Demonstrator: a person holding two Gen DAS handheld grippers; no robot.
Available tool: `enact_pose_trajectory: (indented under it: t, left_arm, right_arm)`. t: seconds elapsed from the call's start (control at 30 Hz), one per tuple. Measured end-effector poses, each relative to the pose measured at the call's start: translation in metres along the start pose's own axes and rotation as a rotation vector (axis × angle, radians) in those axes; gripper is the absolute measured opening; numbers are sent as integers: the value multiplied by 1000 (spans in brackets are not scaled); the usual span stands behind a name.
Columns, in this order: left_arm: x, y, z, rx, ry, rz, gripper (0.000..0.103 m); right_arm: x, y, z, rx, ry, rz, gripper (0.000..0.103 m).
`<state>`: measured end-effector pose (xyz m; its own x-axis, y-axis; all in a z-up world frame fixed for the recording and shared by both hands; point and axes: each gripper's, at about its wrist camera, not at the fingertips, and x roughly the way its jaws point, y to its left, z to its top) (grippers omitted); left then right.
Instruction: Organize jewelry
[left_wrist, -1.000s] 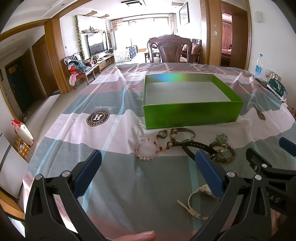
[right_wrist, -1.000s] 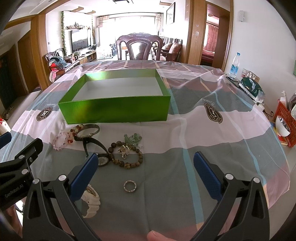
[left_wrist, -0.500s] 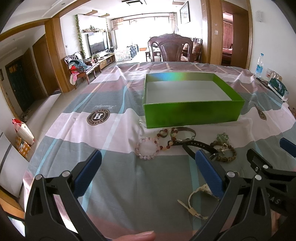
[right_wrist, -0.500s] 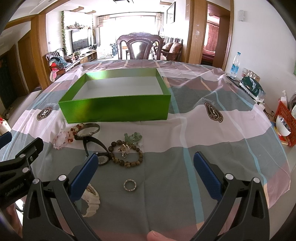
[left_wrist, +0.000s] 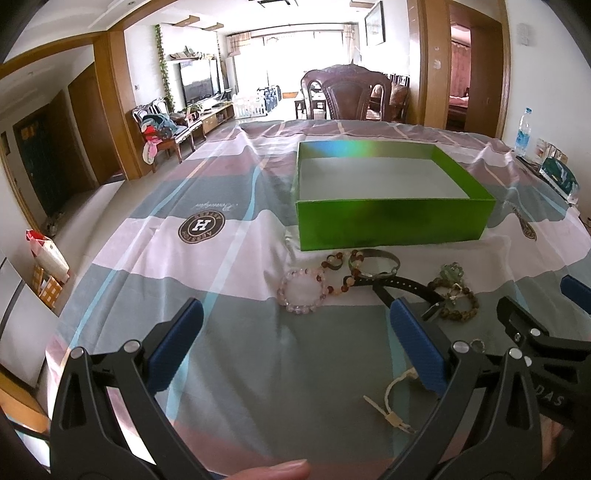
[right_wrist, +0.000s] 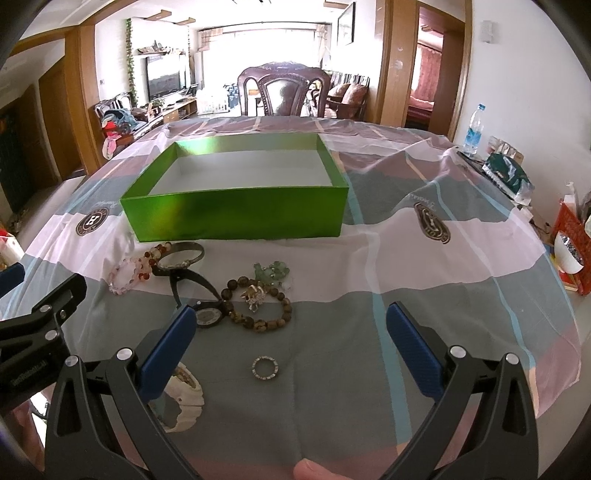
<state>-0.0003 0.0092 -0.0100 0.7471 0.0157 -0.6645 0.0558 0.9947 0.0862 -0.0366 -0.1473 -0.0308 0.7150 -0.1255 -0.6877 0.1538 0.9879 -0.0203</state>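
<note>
Ahead, green box (right_wrist: 236, 212) empty; watch (right_wrist: 207, 314), bracelets beside it.

On both wrist feeds I read bright daylight entering from the far window (left_wrist: 295, 48), which is overexposed to plain white. The green box (right_wrist: 236, 214) shows a rainbow sheen along its far inner wall (left view) and soft reflections on its near face. Shadows on the desk (left_wrist: 258, 369) are faint and diffuse. Fisheye distortion bends doorframes and darkens the corners. The tablecloth's near edge looks slightly soft; mid-field detail stays sharp.
</note>
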Motion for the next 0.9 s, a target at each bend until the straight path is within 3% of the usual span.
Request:
enact_pose_trajectory:
  t: [0.33,0.57,0.6,0.67,0.73,0.8,0.9]
  left_arm:
    - [12,2,2,1,24,3,100]
    - [59,20,10,31,107,79,100]
    - [65,21,10,39,117,89,97]
    - [73,23,11,48,145,88,80]
    - [82,23,13,34,196,59,57]
    - [87,20,15,32,224,30,48]
    - [90,10,19,51,235,5,48]
  right_arm:
    - [12,6,-1,-46,37,18,101]
    - [45,-7,-1,-74,167,78,100]
    - [46,-7,-1,-79,169,86,99]
    - [48,-7,1,-84,165,108,94]
    - [50,-8,5,-81,162,115,85]
    - [51,-5,12,-93,161,121,72]
    - [51,6,15,-149,167,139,64]
